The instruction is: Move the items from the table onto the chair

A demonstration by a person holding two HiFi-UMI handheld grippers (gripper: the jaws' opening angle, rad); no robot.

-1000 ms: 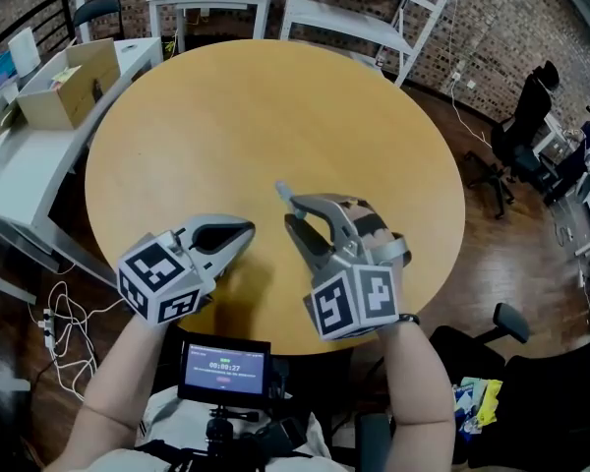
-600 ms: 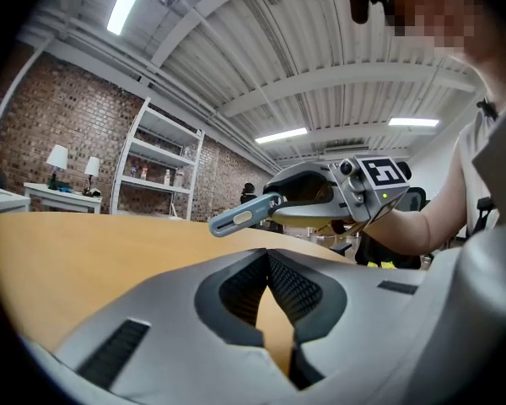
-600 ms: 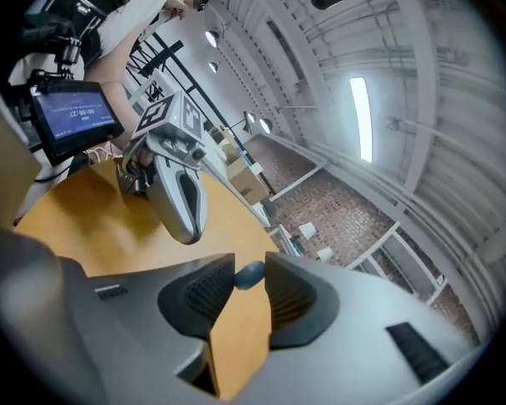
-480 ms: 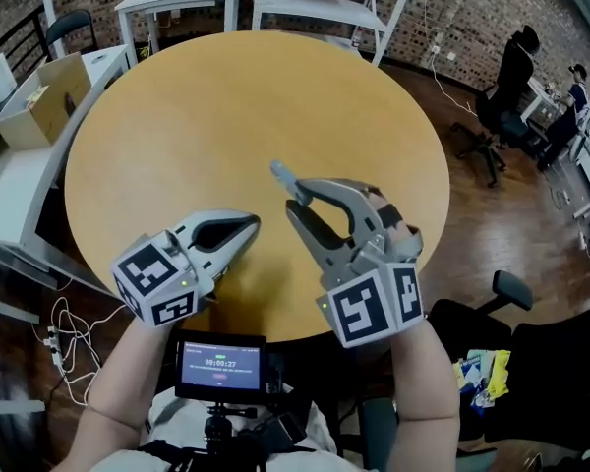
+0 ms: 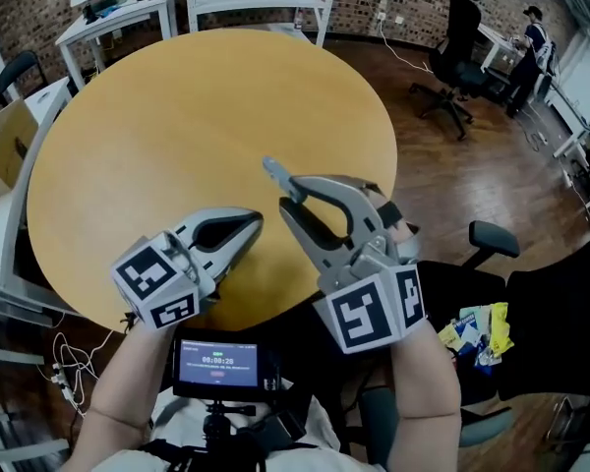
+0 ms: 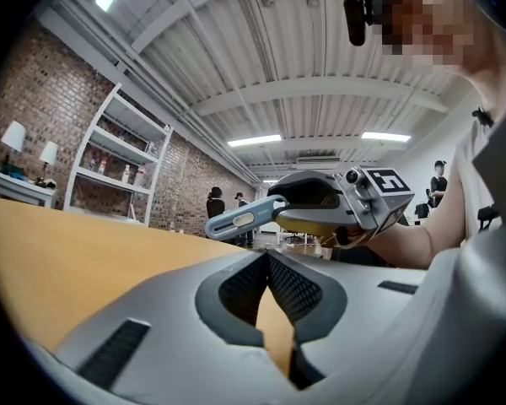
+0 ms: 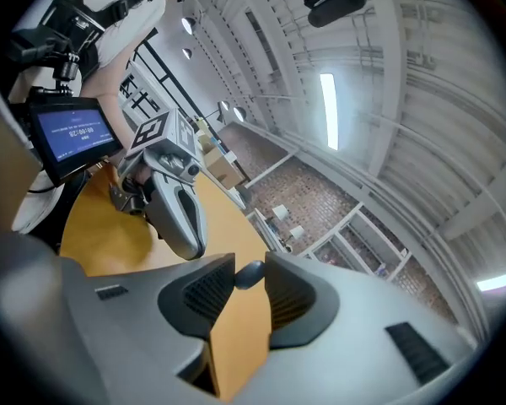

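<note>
Bright, even indoor light. In the left gripper view, ceiling strip lights glow white overhead. In the right gripper view another strip is blown out. In the head view the table is evenly lit with a faint sheen. The left gripper and right gripper cast soft, dark shadows on it. Both gripper views bend strongly and fade to black at the corners. Close up, the jaws look soft, and the blue stick between the right ones is out of focus.
</note>
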